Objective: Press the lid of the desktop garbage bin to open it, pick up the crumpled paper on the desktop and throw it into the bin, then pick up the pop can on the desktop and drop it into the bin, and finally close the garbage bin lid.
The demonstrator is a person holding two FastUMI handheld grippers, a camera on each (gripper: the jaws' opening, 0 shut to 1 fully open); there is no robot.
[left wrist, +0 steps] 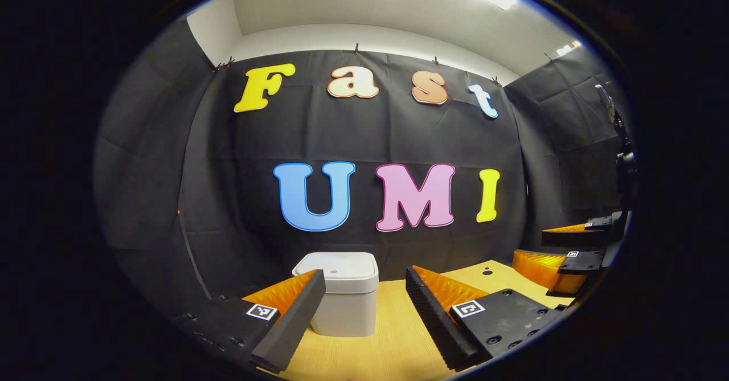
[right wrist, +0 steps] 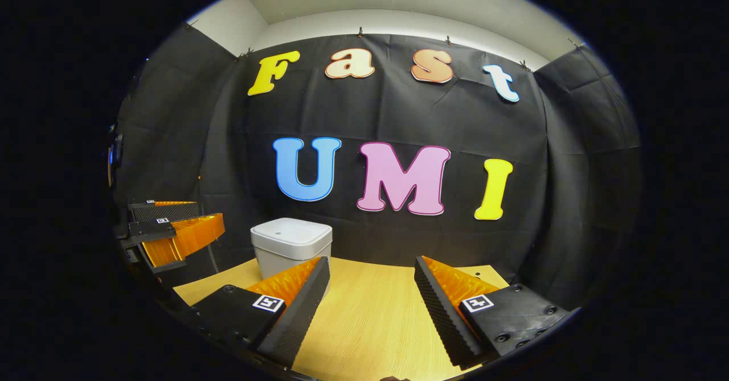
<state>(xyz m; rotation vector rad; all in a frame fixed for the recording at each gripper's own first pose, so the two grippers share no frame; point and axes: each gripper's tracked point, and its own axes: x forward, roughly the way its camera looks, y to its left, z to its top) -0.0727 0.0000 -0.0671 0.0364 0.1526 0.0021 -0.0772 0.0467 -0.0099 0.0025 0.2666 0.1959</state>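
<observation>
My left gripper (left wrist: 364, 318) hangs over the near edge of the table (left wrist: 393, 341), its fingers spread wide and holding nothing. In the left gripper view the bin (left wrist: 342, 301) sits at about twelve o'clock from my fingertips, a touch toward eleven, close ahead and almost in the gap between them. Its lid (left wrist: 336, 268) is down and flat, so I judge the opening press is not yet made. The lid lies level, so the press must come from above.

My right gripper (right wrist: 373, 307) is also spread and empty. In the right gripper view the same bin (right wrist: 291, 244) lies at roughly ten to eleven o'clock, farther off and well outside the finger gap, against the black wall. The left gripper shows there at nine o'clock, beside the bin.

So I judge the left hand is nearer and better lined up for the press: lift, go forward, then come down on the lid. I cannot spot the crumpled paper or the can in either view.
</observation>
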